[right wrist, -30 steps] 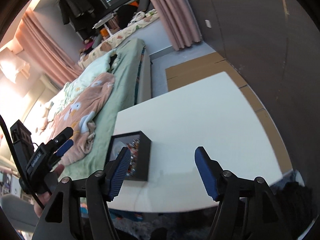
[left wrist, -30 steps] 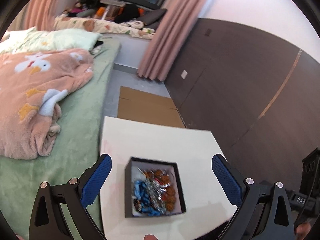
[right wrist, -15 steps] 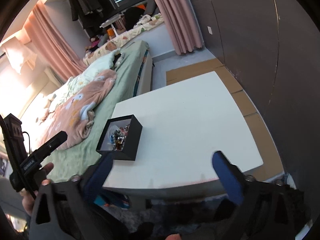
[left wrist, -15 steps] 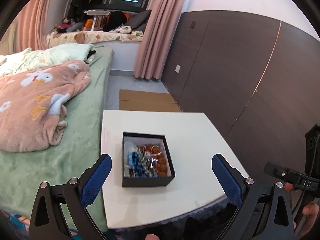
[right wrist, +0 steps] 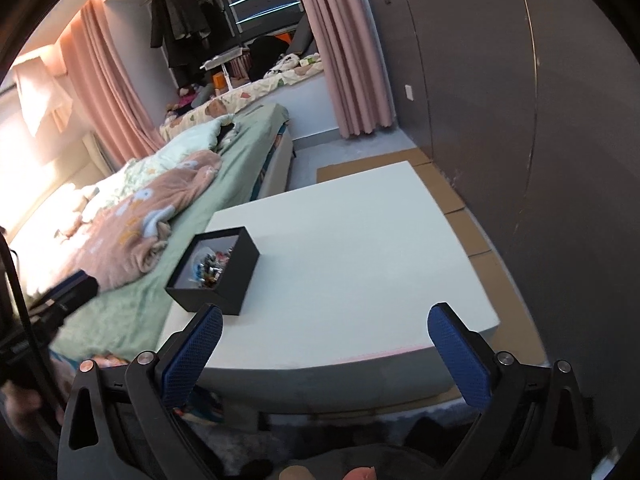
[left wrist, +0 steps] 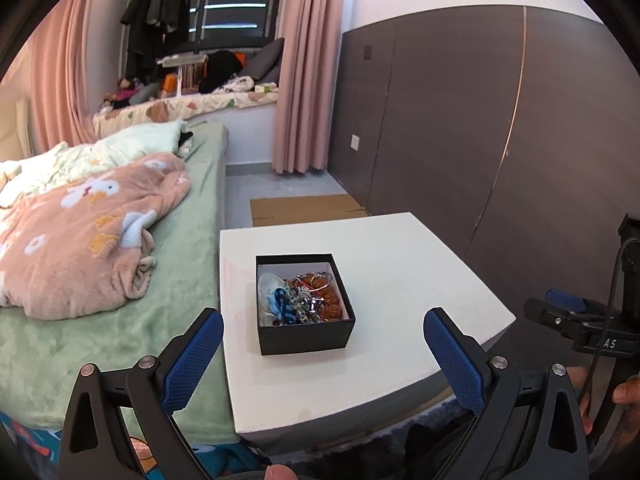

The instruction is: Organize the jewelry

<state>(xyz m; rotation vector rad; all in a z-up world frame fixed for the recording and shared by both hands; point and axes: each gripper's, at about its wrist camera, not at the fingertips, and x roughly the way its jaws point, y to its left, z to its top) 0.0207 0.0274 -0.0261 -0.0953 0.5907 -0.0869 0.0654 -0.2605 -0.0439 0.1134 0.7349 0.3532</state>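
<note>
Both grippers hang short of the near edge of the white table (left wrist: 400, 264), each pointing forward and downward across it. The left gripper (left wrist: 324, 354) stands with its blue pads (left wrist: 192, 360) spread wide and nothing between them; the black jewelry box (left wrist: 306, 334) sits on the table just ahead, framed in the gap but not touched. Inside the box lies a tangle of jewelry (left wrist: 304, 300): blue cord, silver chain, brown beads. The right gripper (right wrist: 324, 354) is also spread wide and empty, its pads (right wrist: 460, 354) over the table's near edge. From its view the box (right wrist: 224, 280) is off to the left, near the table's left edge beside the green bed (right wrist: 132, 312). At the right rim of the left view, a person's hand (left wrist: 624, 394) grips the right gripper's handle. A pink blanket (left wrist: 80, 236) lies bunched on the bed.
</note>
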